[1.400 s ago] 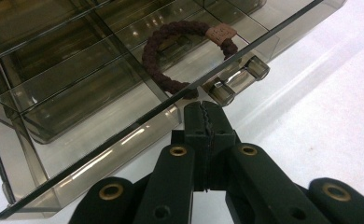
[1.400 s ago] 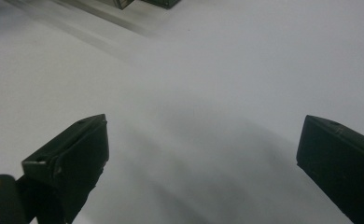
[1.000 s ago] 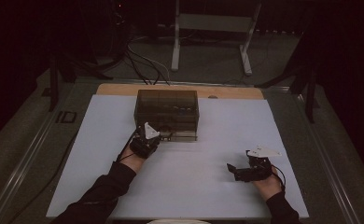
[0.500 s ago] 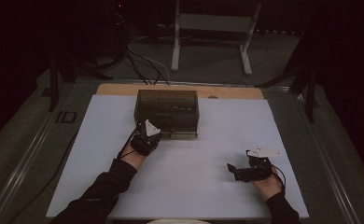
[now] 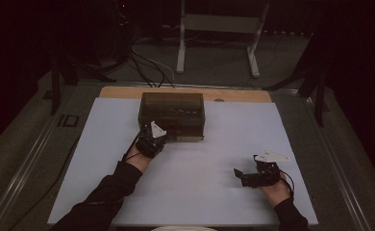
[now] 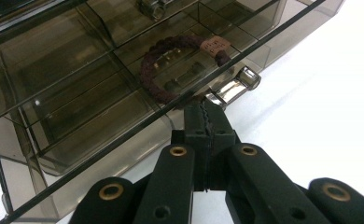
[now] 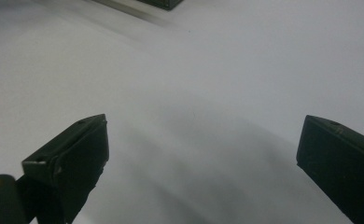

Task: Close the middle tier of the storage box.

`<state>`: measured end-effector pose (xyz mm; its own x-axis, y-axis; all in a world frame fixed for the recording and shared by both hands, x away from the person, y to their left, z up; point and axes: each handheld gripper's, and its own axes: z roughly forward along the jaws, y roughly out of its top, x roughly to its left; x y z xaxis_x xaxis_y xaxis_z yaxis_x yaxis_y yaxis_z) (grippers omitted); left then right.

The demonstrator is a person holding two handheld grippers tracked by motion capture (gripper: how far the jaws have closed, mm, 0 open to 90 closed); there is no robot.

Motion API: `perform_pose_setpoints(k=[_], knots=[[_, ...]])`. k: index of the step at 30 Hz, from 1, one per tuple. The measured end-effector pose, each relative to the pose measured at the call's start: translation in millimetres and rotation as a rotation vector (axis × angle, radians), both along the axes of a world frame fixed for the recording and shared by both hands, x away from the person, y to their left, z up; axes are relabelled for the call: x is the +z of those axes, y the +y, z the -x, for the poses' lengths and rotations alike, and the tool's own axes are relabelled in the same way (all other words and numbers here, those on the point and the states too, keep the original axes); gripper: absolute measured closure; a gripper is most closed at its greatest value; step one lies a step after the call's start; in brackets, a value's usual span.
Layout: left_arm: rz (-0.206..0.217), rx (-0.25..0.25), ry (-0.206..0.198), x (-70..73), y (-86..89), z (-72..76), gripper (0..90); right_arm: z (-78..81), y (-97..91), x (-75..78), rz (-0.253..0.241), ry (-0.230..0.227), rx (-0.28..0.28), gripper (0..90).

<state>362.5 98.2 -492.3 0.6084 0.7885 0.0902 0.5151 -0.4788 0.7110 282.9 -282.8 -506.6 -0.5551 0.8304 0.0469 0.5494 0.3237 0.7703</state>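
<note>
A smoky see-through box [image 5: 172, 115] with several compartments stands at the far middle of the white table cover [image 5: 200, 197]. Through the lid of the box [image 6: 77, 93], the left gripper view shows a dark braided bracelet [image 6: 161, 79] with a small tag. A shiny latch [image 6: 231, 86] sits on the front edge. My left gripper [image 6: 203, 106] is shut, its tips against that front edge just left of the latch. From above, the left gripper [image 5: 160, 135] meets the box's near left side. My right gripper [image 5: 241, 175] rests open on the cover at the near right, jaws wide apart [image 7: 203, 123] with nothing between them.
A wooden board edge [image 5: 128, 91] shows behind the cover. Cables [image 5: 142, 67] and a metal stand [image 5: 214, 29] lie on the dark floor beyond. A corner of the box [image 7: 161, 3] shows at the top of the right gripper view. White cover stretches between both hands.
</note>
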Motion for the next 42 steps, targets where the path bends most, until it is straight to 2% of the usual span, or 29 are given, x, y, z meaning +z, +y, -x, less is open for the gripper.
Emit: perform_pose_setpoints(k=[42], knots=[[-0.031, 0.037, -0.014, -1.0, -5.7, -24.5, 90.0, 0.6, -0.1, 1.0, -0.001, -0.005, 0.005, 2.4]])
